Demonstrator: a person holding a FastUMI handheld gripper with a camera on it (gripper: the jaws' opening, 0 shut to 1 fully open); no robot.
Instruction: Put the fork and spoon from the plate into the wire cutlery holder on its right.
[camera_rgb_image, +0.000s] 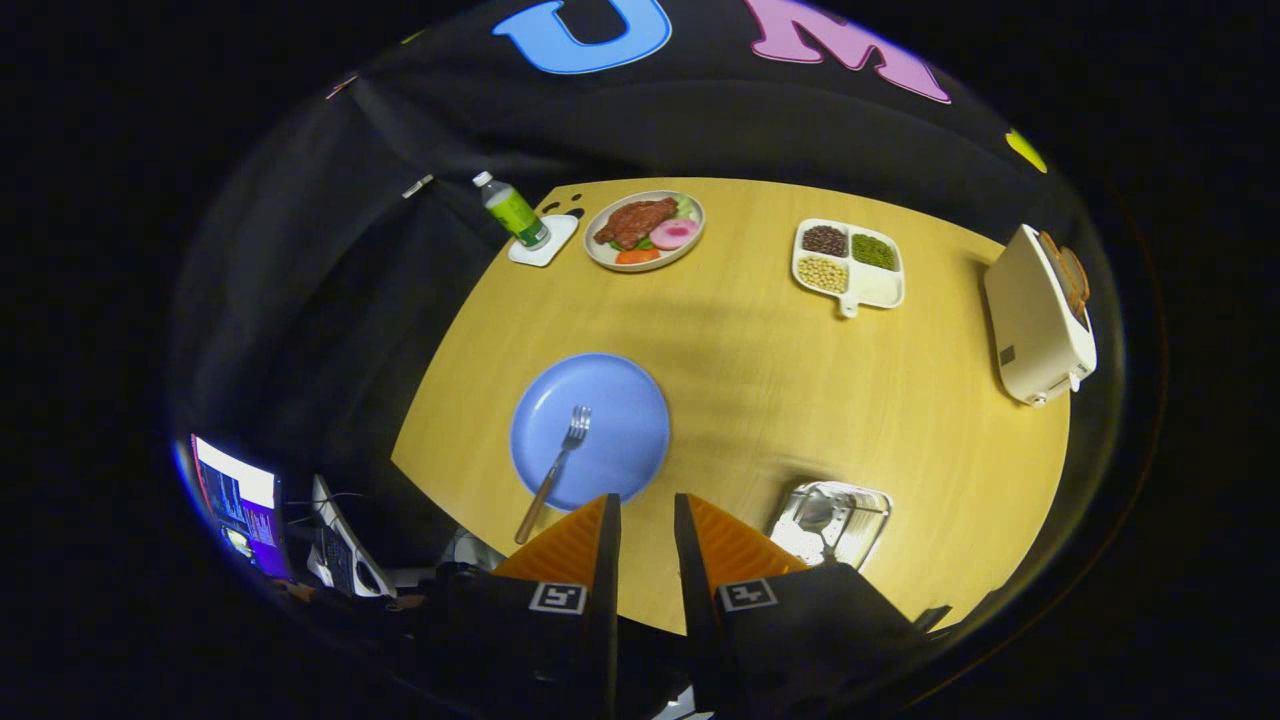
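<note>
My tongs (647, 512) hang released, nothing between them, so I'd drop onto the fork (556, 470) handle overhanging the plate (625, 405) and pinch squarely, holder (832, 520) waiting alongside.

Bottle (512, 212), food plate (645, 231), divided tray (849, 265) and toaster (1038, 315) ring the table (760, 400).

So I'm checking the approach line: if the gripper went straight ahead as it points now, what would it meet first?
Probably bare table. The gripper, fingers slightly apart and empty, aims between the blue plate holding the fork and the wire cutlery holder. Depth is uncertain.
</note>
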